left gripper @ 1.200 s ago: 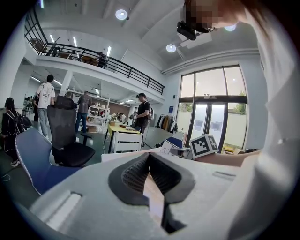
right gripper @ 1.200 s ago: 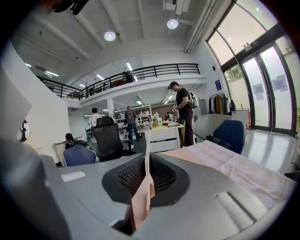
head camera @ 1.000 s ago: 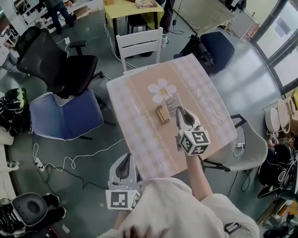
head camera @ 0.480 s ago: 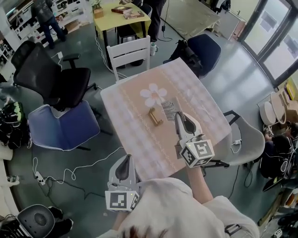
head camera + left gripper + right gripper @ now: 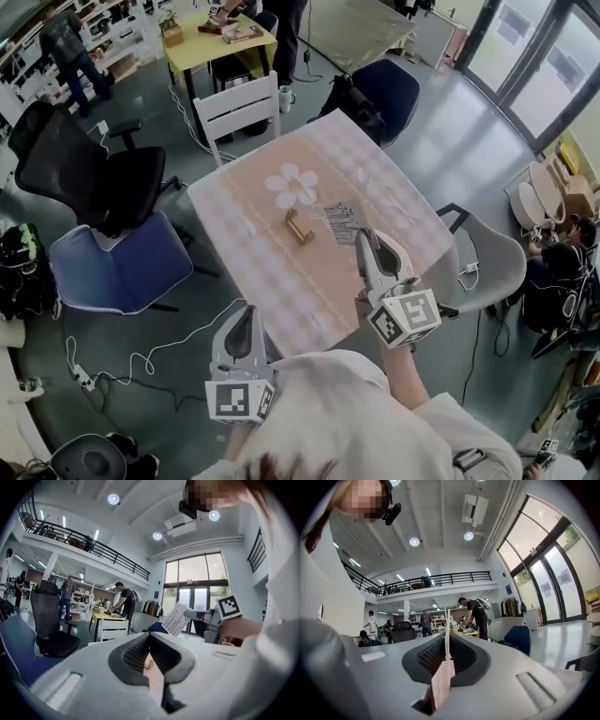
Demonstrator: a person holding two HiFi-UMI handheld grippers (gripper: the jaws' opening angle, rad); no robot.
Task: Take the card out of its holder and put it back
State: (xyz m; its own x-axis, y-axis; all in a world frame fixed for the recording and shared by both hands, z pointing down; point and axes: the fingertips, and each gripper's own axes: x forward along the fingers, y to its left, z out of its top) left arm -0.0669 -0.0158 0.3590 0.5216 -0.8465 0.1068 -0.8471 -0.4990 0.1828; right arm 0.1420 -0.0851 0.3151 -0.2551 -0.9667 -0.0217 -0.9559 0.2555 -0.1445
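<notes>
Leftmost, the grey left gripper (image 5: 247,317) is hovering off the near edge of the pink-clothed square table (image 5: 272,281), its fingers (image 5: 136,653) pressing together on nothing. Well ahead of those fingers and to their right, the small tan wooden card holder (image 5: 299,228) is standing empty on the cloth. Just right of it, the white printed paper card (image 5: 344,220) is hanging clear of the table, pinched by one edge between the closed fingers of the right gripper (image 5: 364,239), which is pointing about level. Judging by this, the removal half is ending and the return is beginning. The next move is calling for carrying the card leftward from the right fingers, aligning its lower edge over the holder's slot, and lowering it gently; the left fingers may need to steady the light holder.
</notes>
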